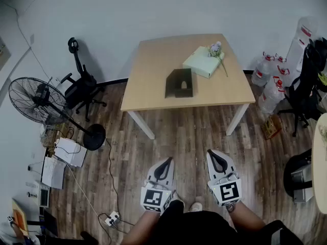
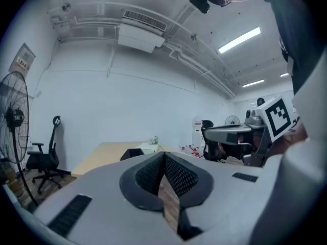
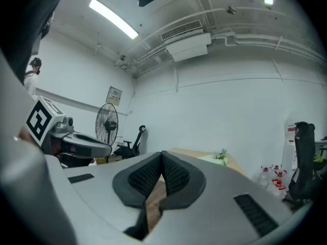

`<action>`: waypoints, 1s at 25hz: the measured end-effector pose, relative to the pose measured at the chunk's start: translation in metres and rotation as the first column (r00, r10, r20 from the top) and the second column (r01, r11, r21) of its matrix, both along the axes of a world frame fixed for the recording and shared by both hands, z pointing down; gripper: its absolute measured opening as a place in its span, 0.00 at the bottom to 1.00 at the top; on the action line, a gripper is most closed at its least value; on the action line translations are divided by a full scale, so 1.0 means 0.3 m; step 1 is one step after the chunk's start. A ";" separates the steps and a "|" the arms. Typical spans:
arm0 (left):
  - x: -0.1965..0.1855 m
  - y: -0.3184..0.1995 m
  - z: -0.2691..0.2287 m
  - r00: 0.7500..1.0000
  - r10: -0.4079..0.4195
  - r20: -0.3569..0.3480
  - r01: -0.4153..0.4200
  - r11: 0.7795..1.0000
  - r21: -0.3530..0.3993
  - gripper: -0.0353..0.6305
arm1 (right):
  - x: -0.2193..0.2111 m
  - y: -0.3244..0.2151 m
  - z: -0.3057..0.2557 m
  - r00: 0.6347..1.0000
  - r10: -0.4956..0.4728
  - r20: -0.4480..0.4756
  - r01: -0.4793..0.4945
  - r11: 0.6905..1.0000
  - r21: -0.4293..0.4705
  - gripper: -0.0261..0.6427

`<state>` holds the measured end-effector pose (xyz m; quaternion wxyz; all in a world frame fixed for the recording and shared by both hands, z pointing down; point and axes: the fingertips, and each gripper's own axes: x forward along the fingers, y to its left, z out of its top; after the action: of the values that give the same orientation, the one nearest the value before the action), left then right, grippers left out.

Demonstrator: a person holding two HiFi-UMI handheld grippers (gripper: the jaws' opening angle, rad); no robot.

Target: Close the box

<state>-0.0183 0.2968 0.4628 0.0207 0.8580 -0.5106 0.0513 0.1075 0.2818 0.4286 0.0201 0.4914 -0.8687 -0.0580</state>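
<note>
A dark open box (image 1: 180, 83) sits on the wooden table (image 1: 148, 86), with its flap raised. Beside it at the far right lies a pale green flat box (image 1: 203, 62) with a small flower sprig (image 1: 216, 49) on it. Both grippers are held low over the floor, well short of the table. My left gripper (image 1: 166, 162) is shut with nothing in it, tips meeting (image 2: 164, 154). My right gripper (image 1: 214, 154) is also shut and empty (image 3: 162, 153). The dark box (image 2: 134, 152) and the green box (image 3: 213, 158) show small in the gripper views.
A standing fan (image 1: 36, 100) and an office chair (image 1: 82, 86) stand left of the table. Water bottles (image 1: 270, 80) and another chair (image 1: 306, 86) are at the right. Papers and a power strip (image 1: 112, 219) with cables lie on the wood floor at the left.
</note>
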 end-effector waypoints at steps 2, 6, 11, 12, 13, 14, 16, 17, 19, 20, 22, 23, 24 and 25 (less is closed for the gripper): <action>-0.002 0.000 -0.002 1.000 -0.006 0.001 0.006 1.000 0.003 0.07 | -0.004 0.000 -0.005 1.000 0.000 0.002 0.000 1.000 -0.001 0.06; -0.007 -0.003 0.001 1.000 -0.010 0.002 0.010 1.000 0.005 0.07 | -0.018 0.000 -0.004 1.000 -0.002 0.008 0.003 1.000 -0.005 0.06; -0.010 -0.015 0.001 1.000 0.011 -0.018 -0.011 1.000 0.007 0.07 | -0.009 -0.010 -0.006 0.999 -0.003 0.042 0.003 1.000 -0.006 0.06; -0.006 -0.016 -0.006 0.999 0.030 -0.030 -0.030 0.999 0.021 0.08 | -0.007 -0.017 -0.007 0.999 0.000 0.051 0.000 1.000 -0.005 0.06; -0.003 -0.018 -0.015 0.998 0.048 -0.036 -0.047 0.998 0.041 0.11 | -0.007 -0.026 -0.006 0.998 0.004 0.056 -0.003 1.000 -0.005 0.06; 0.001 -0.023 -0.026 0.997 0.062 -0.036 -0.059 0.996 0.066 0.16 | -0.009 -0.037 -0.005 0.998 0.005 0.058 -0.005 1.000 -0.006 0.06; 0.005 -0.044 -0.048 0.996 0.077 -0.041 -0.072 0.992 0.106 0.32 | -0.016 -0.059 -0.002 0.998 0.007 0.061 -0.007 1.000 -0.008 0.06; 0.001 -0.057 -0.052 0.996 0.077 -0.047 -0.071 0.991 0.110 0.37 | -0.020 -0.069 -0.002 0.998 0.009 0.060 -0.009 1.000 -0.009 0.06; -0.017 -0.089 -0.058 0.996 0.071 -0.056 -0.064 0.992 0.110 0.47 | -0.035 -0.091 0.001 0.999 0.013 0.048 -0.013 1.000 -0.011 0.06; -0.030 -0.107 -0.062 0.996 0.063 -0.058 -0.056 0.992 0.112 0.51 | -0.046 -0.103 0.002 0.999 0.014 0.038 -0.014 1.000 -0.011 0.06; -0.064 -0.150 -0.064 0.997 0.042 -0.058 -0.036 0.993 0.110 0.57 | -0.066 -0.133 0.000 1.000 0.015 0.019 -0.015 1.000 -0.008 0.06; -0.081 -0.172 -0.062 0.998 0.035 -0.053 -0.029 0.994 0.106 0.60 | -0.075 -0.151 -0.003 1.000 0.017 0.014 -0.017 1.000 -0.009 0.06; -0.098 -0.195 -0.060 0.998 0.033 -0.047 -0.028 0.994 0.101 0.61 | -0.087 -0.171 -0.008 1.000 0.018 0.010 -0.018 1.000 -0.010 0.06; -0.115 -0.217 -0.059 0.999 0.036 -0.040 -0.032 0.995 0.098 0.62 | -0.101 -0.192 -0.014 1.000 0.019 0.006 -0.019 1.000 -0.010 0.06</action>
<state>-0.0528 0.2318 0.4450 -0.0112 0.8675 -0.4972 0.0090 0.0771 0.2241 0.4244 0.0203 0.4999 -0.8643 -0.0521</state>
